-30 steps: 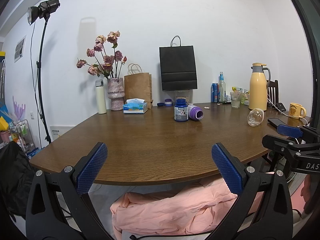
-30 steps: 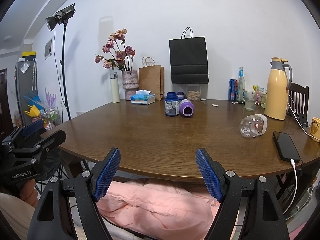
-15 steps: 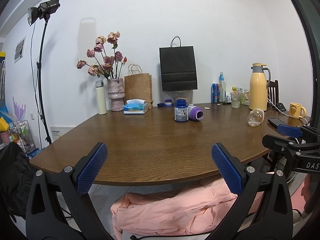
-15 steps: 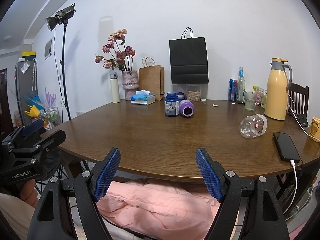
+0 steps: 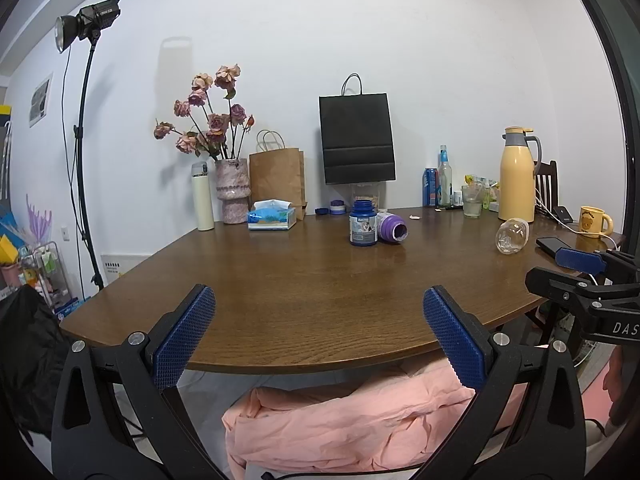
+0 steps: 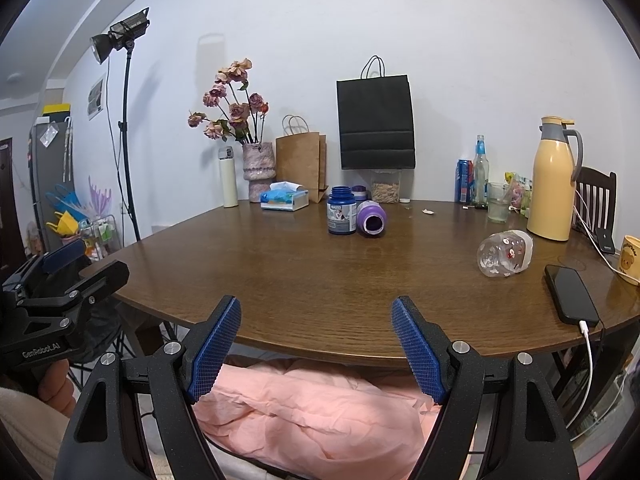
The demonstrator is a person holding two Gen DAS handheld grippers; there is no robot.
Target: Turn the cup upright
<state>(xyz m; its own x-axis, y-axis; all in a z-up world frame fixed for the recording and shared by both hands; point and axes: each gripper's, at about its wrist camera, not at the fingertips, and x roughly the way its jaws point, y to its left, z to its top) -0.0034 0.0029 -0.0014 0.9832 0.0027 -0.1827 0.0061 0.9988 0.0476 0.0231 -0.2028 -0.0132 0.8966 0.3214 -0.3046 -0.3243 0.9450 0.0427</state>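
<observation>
A round wooden table (image 6: 304, 280) is taken as the landmark. Off its left edge a studio lamp on a stand (image 6: 120, 36) is seen against the wall. At the table's far left side a cream flask (image 6: 229, 178) is stood beside a pink vase of dried roses (image 6: 258, 166), with a tissue box (image 6: 285, 197) in front of a brown paper bag (image 6: 301, 164). Near the table's middle a dark blue jar (image 6: 341, 211) is stood upright, and just beside it, to its right, a purple bottle (image 6: 371, 219) is laid on its side with the mouth turned toward the cameras. Behind these, a black paper bag (image 6: 376, 120) is set at the wall. The left gripper (image 5: 316, 340) is held before the table's near edge with its blue pads spread wide apart and nothing between them; the right gripper (image 6: 316, 354) is held likewise, parted and empty, well short of the task's thing. That thing, a clear cup (image 6: 505, 258) with small red prints, is found lying on its side on the table's right part, in front of a yellow thermos jug (image 6: 554, 184) and just left of a black phone (image 6: 570, 292) on a white cable. At the table's right rim a yellow mug (image 5: 594, 222) is seen. Beneath the table's near edge, pink fabric (image 6: 312, 400) is visible.
</observation>
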